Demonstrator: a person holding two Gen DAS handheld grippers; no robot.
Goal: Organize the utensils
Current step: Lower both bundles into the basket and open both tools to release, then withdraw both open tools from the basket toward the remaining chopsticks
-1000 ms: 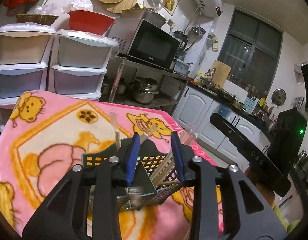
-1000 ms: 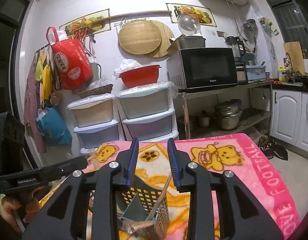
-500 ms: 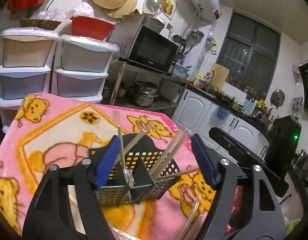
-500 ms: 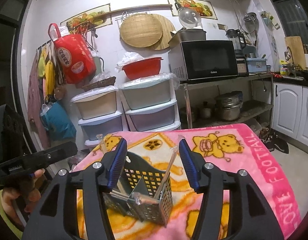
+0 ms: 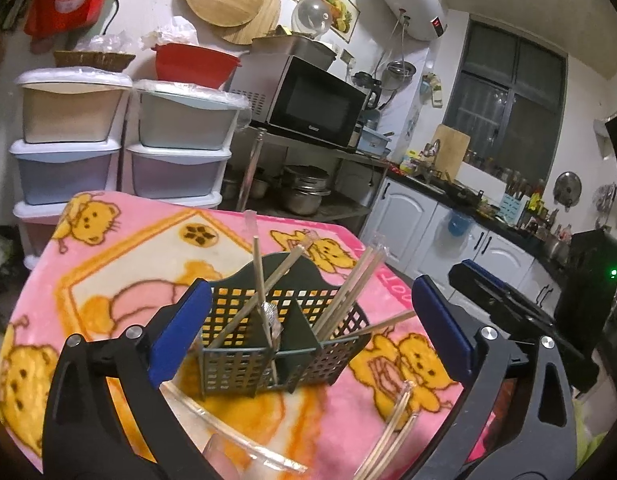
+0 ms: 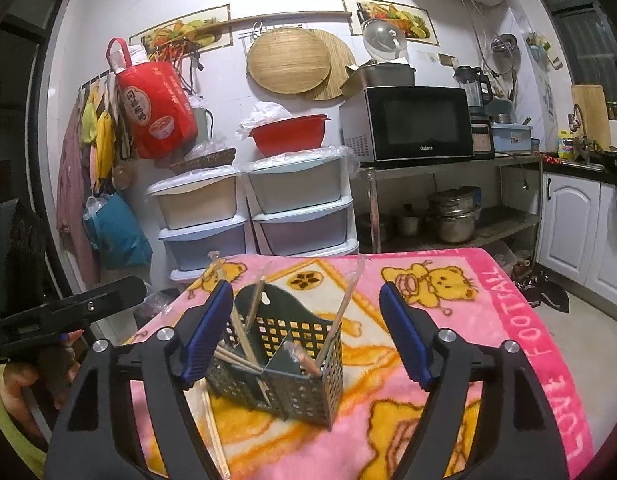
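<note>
Both grippers' jaws just opened — utensil basket [image 5: 282, 344] stands between, untouched.

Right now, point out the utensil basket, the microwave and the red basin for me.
utensil basket [image 5: 244, 356]: left wrist view, front lattice wall.
microwave [image 6: 418, 122]: right wrist view, dark door glass.
red basin [image 6: 286, 136]: right wrist view, outer side wall.

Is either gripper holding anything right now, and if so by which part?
Nothing is held. The left gripper and right gripper have just been opening; their fingers stand apart either side of the utensil basket, touching neither it nor the chopsticks.
</note>
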